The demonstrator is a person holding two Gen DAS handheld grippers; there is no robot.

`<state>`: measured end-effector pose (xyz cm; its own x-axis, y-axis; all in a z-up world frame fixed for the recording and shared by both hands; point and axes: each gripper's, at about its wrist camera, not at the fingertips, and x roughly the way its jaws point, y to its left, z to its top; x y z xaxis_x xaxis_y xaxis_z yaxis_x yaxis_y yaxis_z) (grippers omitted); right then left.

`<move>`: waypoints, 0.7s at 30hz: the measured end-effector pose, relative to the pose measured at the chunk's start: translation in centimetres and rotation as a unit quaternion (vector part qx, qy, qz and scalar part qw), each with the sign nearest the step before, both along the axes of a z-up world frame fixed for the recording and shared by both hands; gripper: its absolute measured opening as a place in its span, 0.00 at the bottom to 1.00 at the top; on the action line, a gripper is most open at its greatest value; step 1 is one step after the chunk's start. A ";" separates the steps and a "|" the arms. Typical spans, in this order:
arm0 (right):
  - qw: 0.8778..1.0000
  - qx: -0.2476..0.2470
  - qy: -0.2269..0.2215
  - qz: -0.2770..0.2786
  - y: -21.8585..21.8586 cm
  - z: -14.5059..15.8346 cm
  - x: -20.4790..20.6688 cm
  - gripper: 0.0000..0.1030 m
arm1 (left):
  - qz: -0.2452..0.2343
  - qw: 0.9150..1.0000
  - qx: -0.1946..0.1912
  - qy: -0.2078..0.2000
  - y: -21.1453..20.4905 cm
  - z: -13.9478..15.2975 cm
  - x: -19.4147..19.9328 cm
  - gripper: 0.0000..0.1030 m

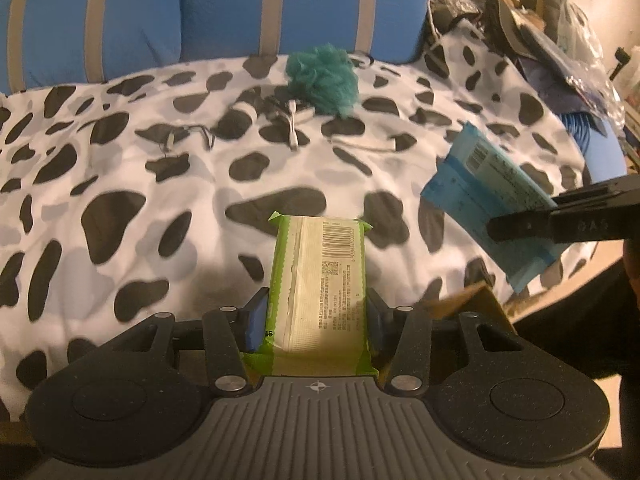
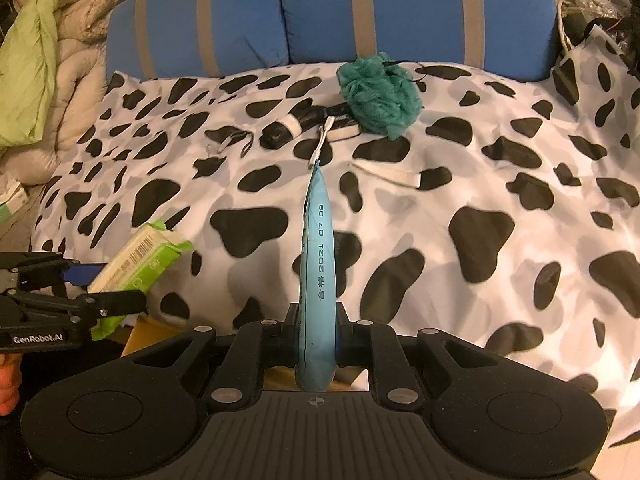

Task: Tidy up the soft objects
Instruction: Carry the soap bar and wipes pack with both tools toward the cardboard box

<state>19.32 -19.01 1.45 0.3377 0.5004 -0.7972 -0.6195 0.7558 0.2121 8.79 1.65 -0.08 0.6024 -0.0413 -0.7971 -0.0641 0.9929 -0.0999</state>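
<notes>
While both units hung over the bed, the left claw stood part-way apart and clamped on the green wipes pack, its blue pads pressing the pack's long sides. That pack lay flat between the fingers, barcode face up, projecting toward 12 o'clock. The right claw stood nearly together, clamped on the blue pack, which was held edge-on with its printed date seam facing the camera and its tip toward 12 o'clock. Both claws pointed steeply down at the cow-print cover. In the left wrist view the right claw entered at 3 o'clock, carrying the blue pack. A teal bath pouf lay near 12 o'clock, well apart from both claws, beside black-and-white socks and against the blue striped cushion.
</notes>
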 end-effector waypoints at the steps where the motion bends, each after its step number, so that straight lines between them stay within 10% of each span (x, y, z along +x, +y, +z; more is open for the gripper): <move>1: 1.000 0.000 0.002 0.001 -0.1 0.0 -0.4 0.17 | 0.000 1.000 0.000 0.004 -0.1 -0.1 -0.3 0.46; 21: 0.999 -0.020 0.028 0.029 -0.2 -0.9 -6.0 0.17 | 0.011 0.997 -0.034 0.069 -1.0 -1.4 -4.4 0.47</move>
